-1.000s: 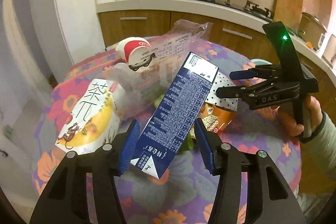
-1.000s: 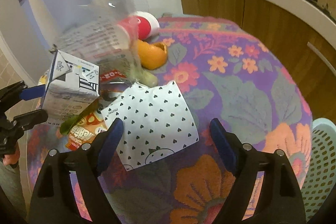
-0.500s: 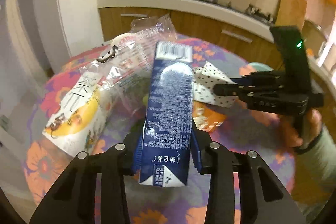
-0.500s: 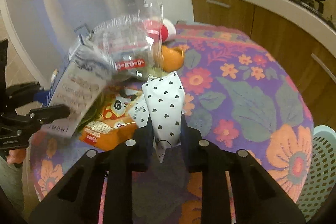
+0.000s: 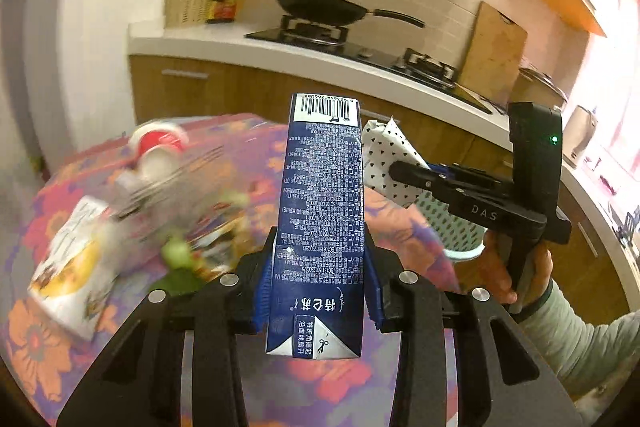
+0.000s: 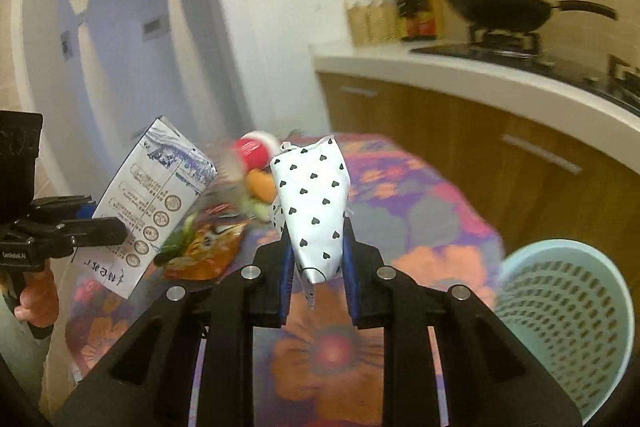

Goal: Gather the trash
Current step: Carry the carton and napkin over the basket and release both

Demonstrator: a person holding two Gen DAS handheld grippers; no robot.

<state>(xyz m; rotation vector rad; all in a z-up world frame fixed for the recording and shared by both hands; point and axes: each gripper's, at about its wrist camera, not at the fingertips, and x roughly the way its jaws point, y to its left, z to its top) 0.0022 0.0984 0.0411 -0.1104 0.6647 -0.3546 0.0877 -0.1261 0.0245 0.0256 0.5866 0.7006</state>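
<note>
The table point(image 6: 436, 203), under a purple cloth printed with orange and pink flowers, carries the remaining litter. A pale blue perforated basket point(image 6: 568, 323) stands just beside the table's edge, at the lower right of the right wrist view.

On the table at the left of the left wrist view lies a white and yellow packet point(image 5: 68, 267) with large dark characters, too blurred to read. Beyond it rest a red and white cup point(image 5: 160, 143) and a blurred clear plastic wrapper point(image 5: 176, 179). An orange snack bag point(image 6: 208, 251) with a cartoon face lies near the middle, its lettering unreadable.

The left tool point(image 5: 316, 291) is clamped on a dark blue milk carton point(image 5: 324, 211), its blue pads pressing the carton's two narrow sides close to the lower end. The carton stands up along the tool's fingers, lifted clear of the table. It bears a barcode on a white band at the top, dense white small print down the face, and a line of white Chinese characters above a scissors mark at the bottom.

The right tool point(image 6: 316, 279) is closed tight on a white paper bag point(image 6: 316, 203) dotted with small black hearts, pinched near its narrow lower end and raised above the cloth. "DAS" is printed on the right tool's body in the left wrist view.
</note>
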